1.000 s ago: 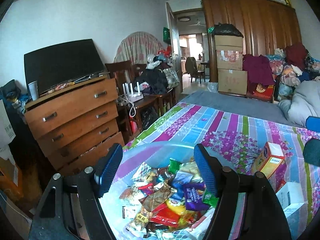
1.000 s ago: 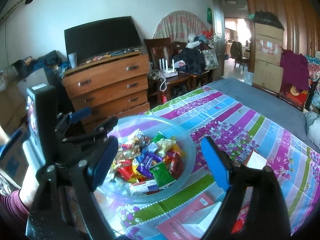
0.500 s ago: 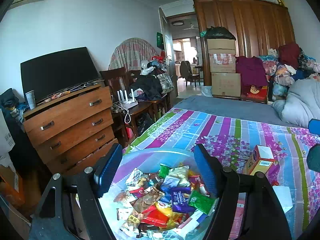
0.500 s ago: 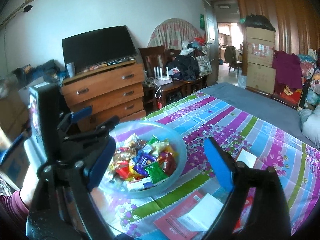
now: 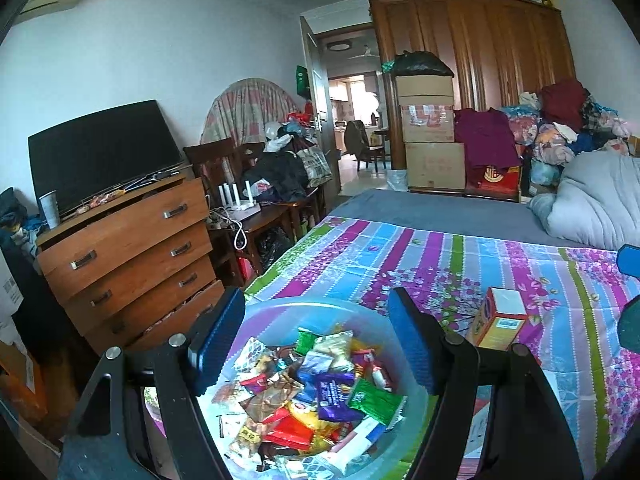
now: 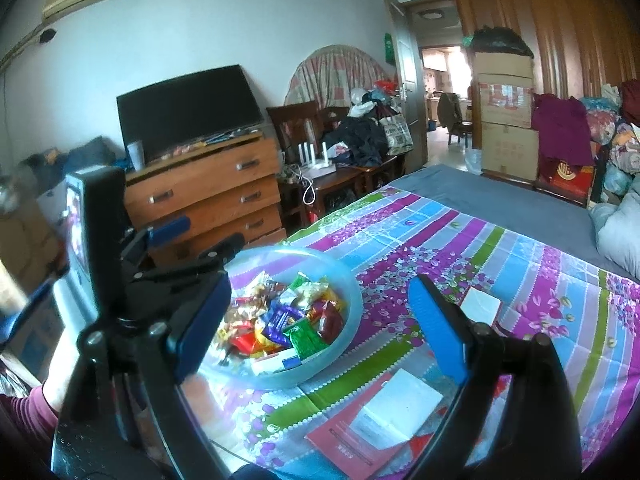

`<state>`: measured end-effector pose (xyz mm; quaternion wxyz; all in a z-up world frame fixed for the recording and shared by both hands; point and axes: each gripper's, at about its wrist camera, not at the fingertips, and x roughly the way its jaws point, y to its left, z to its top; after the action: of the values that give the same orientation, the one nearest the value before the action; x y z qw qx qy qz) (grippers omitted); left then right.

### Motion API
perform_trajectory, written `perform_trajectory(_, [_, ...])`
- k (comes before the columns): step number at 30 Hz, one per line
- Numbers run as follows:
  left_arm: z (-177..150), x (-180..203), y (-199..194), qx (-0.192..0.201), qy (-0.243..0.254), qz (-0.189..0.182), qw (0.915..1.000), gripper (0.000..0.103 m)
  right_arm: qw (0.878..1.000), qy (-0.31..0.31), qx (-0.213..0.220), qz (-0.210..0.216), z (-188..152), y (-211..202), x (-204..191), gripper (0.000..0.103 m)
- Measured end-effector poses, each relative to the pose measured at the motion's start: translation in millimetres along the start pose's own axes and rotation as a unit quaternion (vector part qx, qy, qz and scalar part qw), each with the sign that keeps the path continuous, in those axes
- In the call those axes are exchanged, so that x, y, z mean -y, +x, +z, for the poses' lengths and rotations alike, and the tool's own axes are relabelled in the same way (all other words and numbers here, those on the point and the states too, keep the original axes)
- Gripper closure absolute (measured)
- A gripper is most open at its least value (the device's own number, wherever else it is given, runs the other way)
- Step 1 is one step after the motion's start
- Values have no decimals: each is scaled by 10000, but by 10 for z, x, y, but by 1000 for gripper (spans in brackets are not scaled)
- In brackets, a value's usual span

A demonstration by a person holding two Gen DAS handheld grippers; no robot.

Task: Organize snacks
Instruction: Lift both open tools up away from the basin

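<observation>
A clear blue plastic bowl (image 5: pixel 280 308) full of wrapped snacks (image 5: pixel 332 392) stands on the striped floral cloth near the bed's left edge. My left gripper (image 5: pixel 316 344) hangs open just above the bowl's near side, with nothing pinched between its blue pads. The right wrist view shows the same bowl (image 6: pixel 354 292) ahead and to the left. My right gripper (image 6: pixel 320 326) is open wide above the cloth beside it and holds nothing. An orange snack box (image 5: pixel 500 320) stands upright to the bowl's right. The left gripper (image 6: pixel 196 238) shows at the left, held by a hand.
A flat red packet with a white card (image 6: pixel 372 420) lies on the cloth below the right gripper. A white-topped box (image 6: pixel 480 304) stands past its right finger. A wooden dresser (image 5: pixel 128 252) and a cluttered chair stand left of the bed, a grey duvet (image 5: pixel 600 196) far right.
Both grippers have drawn back and risen a little, so the bowl sits lower and smaller in both views. The right jaws have widened slightly.
</observation>
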<state>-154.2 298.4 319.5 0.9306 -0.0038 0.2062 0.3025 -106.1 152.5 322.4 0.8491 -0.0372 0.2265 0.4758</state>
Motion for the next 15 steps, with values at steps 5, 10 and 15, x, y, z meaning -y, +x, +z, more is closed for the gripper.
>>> perform_trajectory(5, [35,75,-24,-8,22,-120,9999,28,9999,129,61,-27,-28,-112,71,11])
perform_trajectory(10, [37,115,-32,-44,48,-214,9997,28,9996,254,104,-75,-58,-176,122,7])
perform_trajectory(15, [46,129,-27,-58,60,-248,9997,28,9995,279,75,-83,-76,-183,135,7])
